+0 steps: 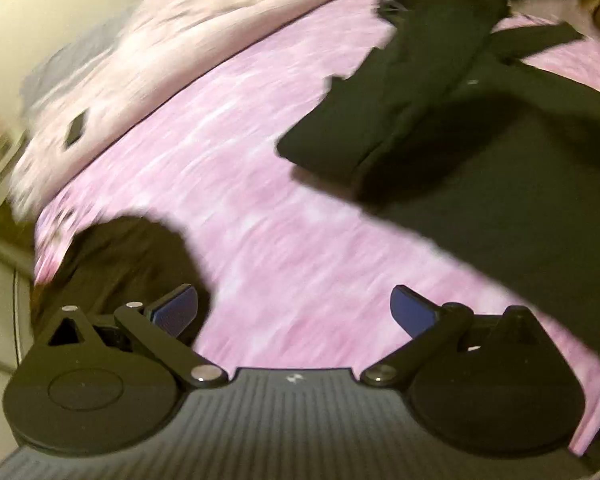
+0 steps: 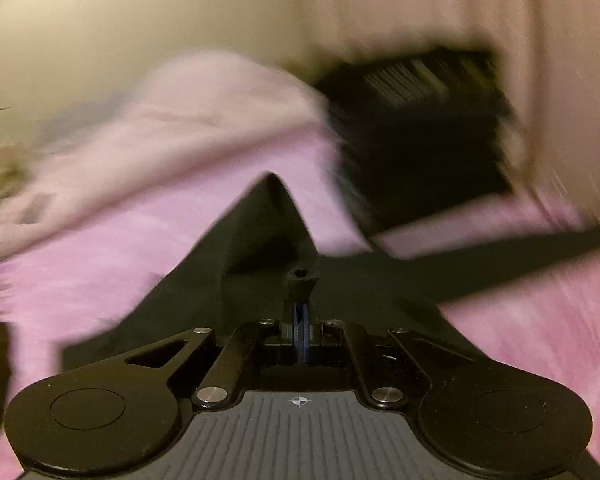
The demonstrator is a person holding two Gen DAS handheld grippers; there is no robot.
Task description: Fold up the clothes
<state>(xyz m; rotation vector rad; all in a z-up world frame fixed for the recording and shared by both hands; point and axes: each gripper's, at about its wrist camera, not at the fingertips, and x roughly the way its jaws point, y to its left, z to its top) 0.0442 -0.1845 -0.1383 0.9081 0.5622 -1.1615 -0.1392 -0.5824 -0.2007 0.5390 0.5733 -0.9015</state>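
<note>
Left gripper (image 1: 294,314) fingers spread, empty, over pink bedspread (image 1: 236,184). Right gripper (image 2: 302,280) fingers pressed together, pinching black garment (image 2: 260,236), angled down.

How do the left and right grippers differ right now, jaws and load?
The left gripper has its jaws spread wide; the right gripper has its jaws shut together. Nothing lies between the left gripper's blue pads, only pink bedspread beyond; whether the right gripper pinches the black garment is unclear. Both are the same black build, above the bed.
</note>
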